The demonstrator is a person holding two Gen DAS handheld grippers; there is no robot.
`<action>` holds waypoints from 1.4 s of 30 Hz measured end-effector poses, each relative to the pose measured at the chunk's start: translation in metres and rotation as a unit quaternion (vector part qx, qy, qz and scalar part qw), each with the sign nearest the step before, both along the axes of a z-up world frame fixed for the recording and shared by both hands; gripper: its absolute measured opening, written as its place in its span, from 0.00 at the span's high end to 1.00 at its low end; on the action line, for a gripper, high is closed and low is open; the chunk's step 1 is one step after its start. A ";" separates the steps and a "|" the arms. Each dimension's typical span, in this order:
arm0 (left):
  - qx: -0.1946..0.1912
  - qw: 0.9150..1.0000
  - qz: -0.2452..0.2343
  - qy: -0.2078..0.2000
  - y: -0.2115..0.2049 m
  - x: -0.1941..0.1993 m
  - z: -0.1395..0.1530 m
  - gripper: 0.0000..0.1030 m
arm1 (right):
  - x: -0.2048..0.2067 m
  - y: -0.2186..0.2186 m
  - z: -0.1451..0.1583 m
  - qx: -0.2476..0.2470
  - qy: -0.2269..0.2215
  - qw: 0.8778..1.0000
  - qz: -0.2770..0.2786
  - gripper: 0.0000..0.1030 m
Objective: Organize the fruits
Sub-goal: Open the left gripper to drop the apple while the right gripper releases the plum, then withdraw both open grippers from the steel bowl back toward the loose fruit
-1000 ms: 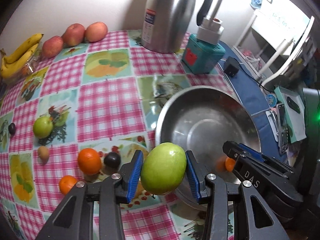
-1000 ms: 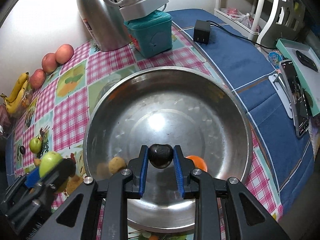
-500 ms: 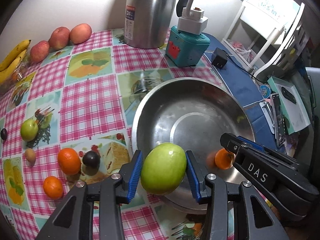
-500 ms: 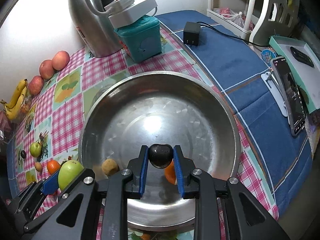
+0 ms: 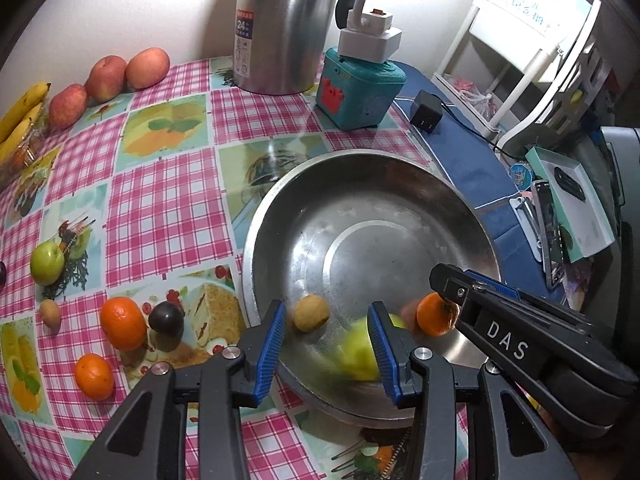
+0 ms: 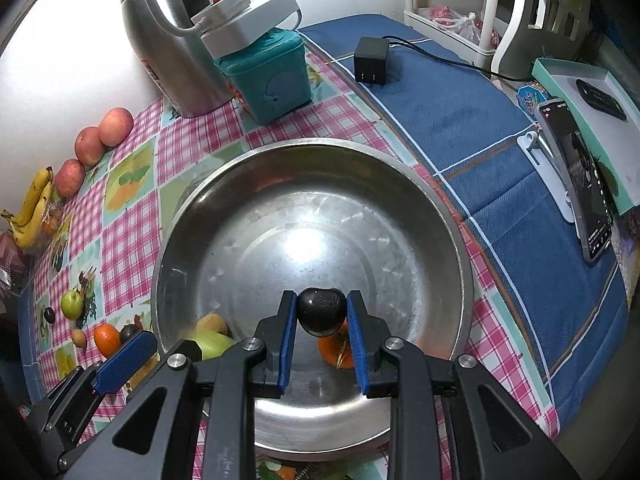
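Pink checked oilcloth covers the counter (image 5: 168, 208), and the steel bowl (image 5: 280, 216) sits low and right of centre in both views. Your left tongs (image 5: 327, 340) stand released over the bowl's near wall: the green apple (image 5: 360, 350) is a blur against the right pad, apparently loose and dropping, so it may roll into the small tan fruit (image 5: 310, 313) or the orange (image 5: 434, 314) already in the bowl, or bruise on the steel. Your right tongs (image 6: 322, 314) are clenched on a dark plum (image 6: 322, 312) directly above that orange (image 6: 336, 354); let go from this height and it could strike the orange and bounce toward the rim. The two tools sit close at the bowl's near edge, so a sideways move could knock them together. Other fruit waits at the left of the left view: a second green apple (image 5: 47, 263), two oranges (image 5: 122, 322), a dark plum (image 5: 166, 318). Hard to judge is whether the blurred apple touches the bowl yet; the right tongs' tips are cut off behind the orange in the left view, and the bananas (image 5: 20, 116) run off the frame's left edge.
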State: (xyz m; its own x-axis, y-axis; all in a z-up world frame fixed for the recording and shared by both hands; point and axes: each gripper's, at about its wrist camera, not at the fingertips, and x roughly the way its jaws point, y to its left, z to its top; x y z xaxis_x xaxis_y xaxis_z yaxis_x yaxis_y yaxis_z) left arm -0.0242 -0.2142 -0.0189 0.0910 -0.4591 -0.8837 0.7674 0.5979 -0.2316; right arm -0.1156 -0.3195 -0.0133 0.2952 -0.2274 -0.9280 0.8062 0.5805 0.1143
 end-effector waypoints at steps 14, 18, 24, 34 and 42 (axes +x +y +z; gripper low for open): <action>0.007 0.999 0.031 0.021 0.014 0.016 -0.003 0.48 | 0.002 0.001 0.000 -0.002 0.002 1.000 0.006 0.65; 0.010 0.999 0.045 0.023 0.019 0.024 -0.004 0.41 | 0.003 0.001 0.001 -0.005 0.003 1.000 0.007 0.64; 0.025 0.996 0.079 0.027 0.032 0.039 -0.007 0.33 | 0.004 0.002 0.000 -0.007 0.005 1.000 0.012 0.49; 0.061 0.984 0.166 0.032 0.067 0.071 -0.015 0.23 | 0.010 0.008 -0.001 -0.013 0.014 0.999 0.028 0.45; 0.071 0.973 0.219 0.027 0.103 0.092 -0.008 0.22 | 0.019 0.022 0.002 -0.023 0.021 0.998 0.054 0.46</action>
State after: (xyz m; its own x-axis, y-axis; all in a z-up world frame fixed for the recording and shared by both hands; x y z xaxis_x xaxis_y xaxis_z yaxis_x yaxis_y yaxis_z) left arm 0.0678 -0.1114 -0.0271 0.2022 -0.2591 -0.9444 0.4218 0.8934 -0.1548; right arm -0.0968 -0.2976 -0.0110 0.2804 -0.2386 -0.9298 0.7424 0.6679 0.0525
